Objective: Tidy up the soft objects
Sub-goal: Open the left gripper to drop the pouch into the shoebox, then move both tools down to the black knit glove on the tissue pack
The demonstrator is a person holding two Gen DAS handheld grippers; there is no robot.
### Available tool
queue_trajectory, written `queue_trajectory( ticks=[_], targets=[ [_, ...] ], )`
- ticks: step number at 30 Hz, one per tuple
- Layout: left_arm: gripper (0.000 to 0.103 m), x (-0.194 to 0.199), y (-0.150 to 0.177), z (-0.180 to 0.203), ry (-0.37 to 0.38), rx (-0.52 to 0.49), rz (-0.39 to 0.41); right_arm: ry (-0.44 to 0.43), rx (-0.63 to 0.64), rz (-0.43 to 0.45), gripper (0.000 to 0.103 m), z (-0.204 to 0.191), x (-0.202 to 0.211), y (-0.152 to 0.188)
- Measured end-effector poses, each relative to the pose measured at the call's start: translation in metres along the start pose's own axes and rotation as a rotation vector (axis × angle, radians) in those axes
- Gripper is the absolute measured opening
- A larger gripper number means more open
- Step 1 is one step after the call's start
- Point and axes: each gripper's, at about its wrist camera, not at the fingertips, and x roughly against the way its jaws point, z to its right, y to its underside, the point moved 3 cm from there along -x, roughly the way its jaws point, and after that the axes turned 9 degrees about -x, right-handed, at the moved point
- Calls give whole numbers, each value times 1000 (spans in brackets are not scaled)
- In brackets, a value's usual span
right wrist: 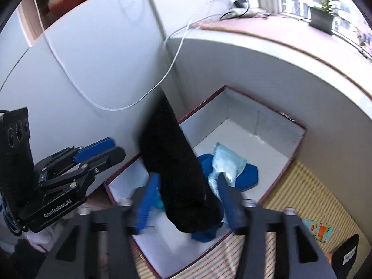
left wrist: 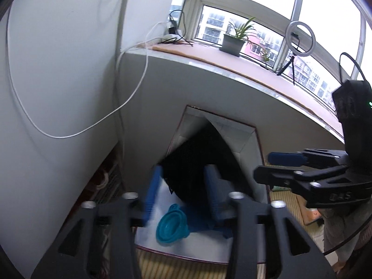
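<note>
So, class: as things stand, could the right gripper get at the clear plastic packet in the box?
Probably not directly: the black cloth hangs between the right gripper's fingers, covering part of the packet in the box.

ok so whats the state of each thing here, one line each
left gripper: fingers apart, black cloth between them, not pinched
right gripper: fingers apart, black cloth between them, not pinched
black cloth: stretched out over the box, blurred
box: open, no lid in view
teal collapsible bowl: flattened, lying in the box
clear plastic packet: in the box, on a blue item
ring light: unlit as far as shows
</note>
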Motion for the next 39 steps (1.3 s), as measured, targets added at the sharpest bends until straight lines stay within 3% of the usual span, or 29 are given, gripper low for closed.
queue_trajectory(
  ticks=[1, 7, 18, 24, 28, 39],
  targets=[
    [60, 1, 1, -1, -8, 2, 7, 0, -7, 9, 66, 2, 1, 1],
    [60, 2, 4, 0, -14, -7, 7, 49, 8, 33, 67, 13, 12, 18],
    [60, 7, 10, 34, 62, -32, 2, 85, -106, 135, 67, 72, 73, 50],
    [60, 15, 10, 67, 118, -65, 15, 124, -163, 192, 67, 115, 119, 73],
    [60, 17, 13, 96, 170, -98, 15, 159, -206, 198, 74, 150, 145, 90],
    [60, -9, 35, 194, 345, -187, -72, 237, -346, 166, 75, 242, 182, 139]
  ],
)
